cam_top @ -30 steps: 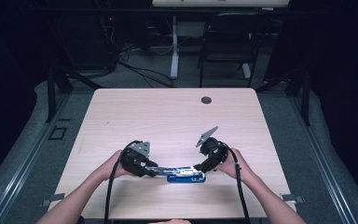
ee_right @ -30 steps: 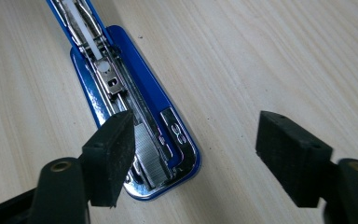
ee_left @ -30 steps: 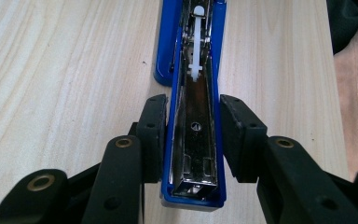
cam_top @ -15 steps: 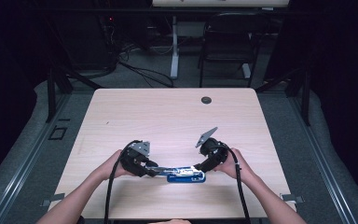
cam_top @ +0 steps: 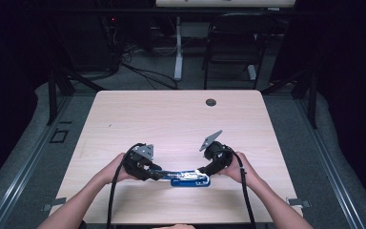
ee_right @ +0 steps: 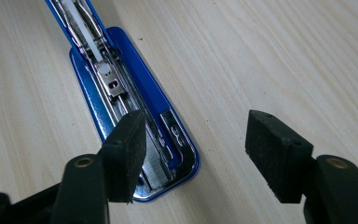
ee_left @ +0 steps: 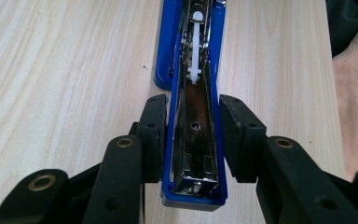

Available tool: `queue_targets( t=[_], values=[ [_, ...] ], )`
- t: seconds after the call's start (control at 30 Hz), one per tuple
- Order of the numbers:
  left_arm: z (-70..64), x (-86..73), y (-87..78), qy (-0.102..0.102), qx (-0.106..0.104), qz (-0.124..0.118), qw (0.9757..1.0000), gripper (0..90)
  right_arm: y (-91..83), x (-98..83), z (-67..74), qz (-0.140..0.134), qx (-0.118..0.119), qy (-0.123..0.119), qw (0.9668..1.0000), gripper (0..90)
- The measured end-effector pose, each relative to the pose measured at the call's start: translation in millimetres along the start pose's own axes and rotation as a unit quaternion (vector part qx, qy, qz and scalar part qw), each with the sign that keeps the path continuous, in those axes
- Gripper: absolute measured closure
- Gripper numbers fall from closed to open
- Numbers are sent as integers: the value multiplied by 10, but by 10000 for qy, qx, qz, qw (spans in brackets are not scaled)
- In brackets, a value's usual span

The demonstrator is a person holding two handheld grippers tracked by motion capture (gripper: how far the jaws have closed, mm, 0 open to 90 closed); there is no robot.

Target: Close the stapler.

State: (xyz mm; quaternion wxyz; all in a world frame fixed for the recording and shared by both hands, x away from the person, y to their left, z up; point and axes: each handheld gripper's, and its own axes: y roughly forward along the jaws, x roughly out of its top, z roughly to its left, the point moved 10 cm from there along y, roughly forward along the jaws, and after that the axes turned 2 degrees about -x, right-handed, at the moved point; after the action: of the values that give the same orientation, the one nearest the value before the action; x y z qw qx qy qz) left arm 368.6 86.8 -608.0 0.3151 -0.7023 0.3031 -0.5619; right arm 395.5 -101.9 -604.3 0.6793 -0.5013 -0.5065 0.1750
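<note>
Blue and chrome, the stapler (cam_top: 188,178) lies open on the pale wooden tabletop (cam_top: 171,119), at the edge near the person, between the two grippers.

At the left, the left gripper (cam_top: 158,173) is held in the person's left hand (cam_top: 112,171) and points toward the stapler's left end. In the left gripper view its two black jaws stand on both sides of the stapler (ee_left: 193,140), and the pads press against the blue walls of the open staple channel, so this gripper (ee_left: 192,140) holds the stapler at a medium opening. Beyond the jaws, the chrome channel with its white pusher (ee_left: 195,46) runs away from the gripper, with the blue base beside it on the wood.

At the right, the right gripper (cam_top: 204,170) is held in the right hand (cam_top: 240,169) and comes to the stapler's other end. In the right gripper view its jaws are apart and have just been closing. One pad (ee_right: 129,149) is over the stapler's rounded end (ee_right: 168,140), where a row of staples (ee_right: 156,168) lies in the chrome magazine; the other pad (ee_right: 275,154) stands well apart over bare wood. Nothing is clamped between them, so this gripper (ee_right: 196,154) holds nothing.

Farther from both grippers, a small dark round grommet (cam_top: 211,102) sits in the tabletop near its far edge.
</note>
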Motion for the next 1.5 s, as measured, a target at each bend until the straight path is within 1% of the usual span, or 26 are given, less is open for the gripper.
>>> queue_targets(
  t=[0.07,0.1,0.13,0.17,0.2,0.3,0.33,0.4,0.47,0.67,0.7,0.73,0.77,0.8,0.87,0.9,0.93,1.07,1.1,1.27,1.33,1.37,1.4,1.43,1.47,1.5],
  values=[
    [-4,5,-4,1,6,15,10000,637,-18,14,14,15,0,-48,10000,417],
    [-5,8,-5,6,15,12,10000,637,-18,14,14,15,0,-48,10000,417],
    [-6,11,-6,8,17,22,10000,637,-14,32,30,-70,3,-15,10000,423],
    [-6,14,-8,18,22,33,10000,637,-22,35,30,-41,-14,-80,10000,428],
    [-7,18,-8,13,22,34,10000,637,-18,47,46,-82,9,-53,10000,430],
    [-14,35,-15,25,62,102,9999,638,-18,67,69,-80,28,-128,9999,433],
    [-19,41,-19,19,67,127,9999,638,-11,76,87,-111,45,-92,9999,433],
    [-20,50,-22,21,98,160,9998,638,-5,91,101,-131,52,-134,9998,437],
    [-20,57,-22,12,105,145,9998,638,-5,103,106,-127,52,-205,9997,443],
    [-26,75,-34,14,113,121,9999,639,-1,132,144,-167,77,-219,9996,463],
    [-27,79,-37,23,112,135,9998,639,7,147,154,-232,78,-207,9995,468],
    [-28,84,-41,27,126,151,9998,639,3,153,156,-219,77,-244,9994,475],
    [-31,93,-44,26,122,135,9998,639,11,170,173,-292,90,-198,9993,481],
    [-35,102,-48,33,120,132,9998,640,8,176,186,-279,111,-211,9993,489],
    [-39,121,-53,32,144,112,9998,640,2,193,206,-264,114,-246,9993,518],
    [-40,129,-53,47,151,108,9998,640,2,211,221,-320,122,-239,9991,546],
    [-41,133,-54,48,156,99,9998,641,-2,237,241,-385,142,-260,9988,600],
    [-40,135,-58,60,181,120,9997,641,-16,319,324,-609,242,-285,9974,718],
    [-40,136,-59,57,180,117,9998,641,-19,340,351,-609,296,-373,9970,737],
    [-45,139,-59,70,186,129,9997,641,49,457,473,-730,364,-482,9955,802],
    [-45,140,-58,72,194,126,9997,640,80,486,512,-692,388,-576,9952,830],
    [-45,141,-59,76,199,126,9997,640,104,505,539,-744,406,-540,9949,842],
    [-45,142,-59,75,201,123,9997,640,111,502,549,-685,430,-593,9950,853],
    [-45,142,-59,75,196,123,9997,639,129,515,573,-740,477,-546,9946,862],
    [-45,142,-59,77,196,123,9997,639,137,510,582,-689,494,-585,9947,870],
    [-44,142,-59,79,200,123,9997,639,155,518,606,-726,535,-541,9945,877]
  ],
)
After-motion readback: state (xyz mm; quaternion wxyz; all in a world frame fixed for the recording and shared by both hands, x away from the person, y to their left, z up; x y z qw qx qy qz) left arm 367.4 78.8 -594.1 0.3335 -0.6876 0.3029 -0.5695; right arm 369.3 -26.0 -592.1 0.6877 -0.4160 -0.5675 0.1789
